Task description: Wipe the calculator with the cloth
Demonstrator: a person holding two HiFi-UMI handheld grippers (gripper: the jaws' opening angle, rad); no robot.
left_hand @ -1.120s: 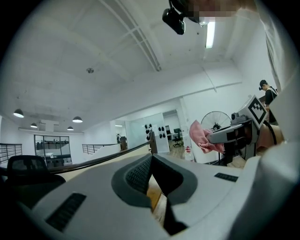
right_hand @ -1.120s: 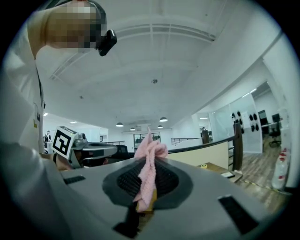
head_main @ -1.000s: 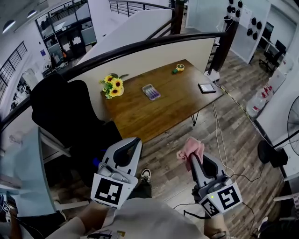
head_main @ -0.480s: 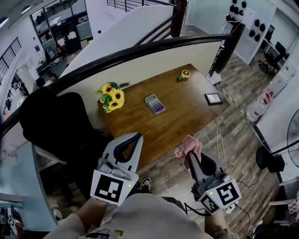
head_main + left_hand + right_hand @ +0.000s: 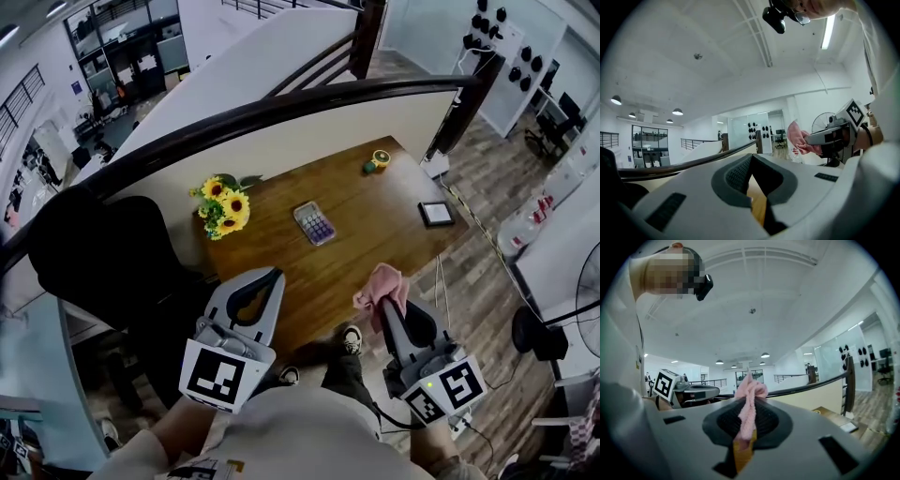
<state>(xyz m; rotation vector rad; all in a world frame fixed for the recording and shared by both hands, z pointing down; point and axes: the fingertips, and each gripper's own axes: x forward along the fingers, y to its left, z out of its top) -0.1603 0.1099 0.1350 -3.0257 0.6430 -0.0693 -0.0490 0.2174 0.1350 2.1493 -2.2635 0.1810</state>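
Both forearms reach forward at the near edge. The left gripper points far, its jaws closed together on nothing. The right gripper, well apart from it, pinches the pink cloth between its jaws.

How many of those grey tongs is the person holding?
2. The left tongs, shut and empty, are at lower left of the head view; the right tongs, at lower right, are shut on a pink cloth. None seem hidden.

Pink cloth tight btwn fingers of R gripper, L gripper beyond.
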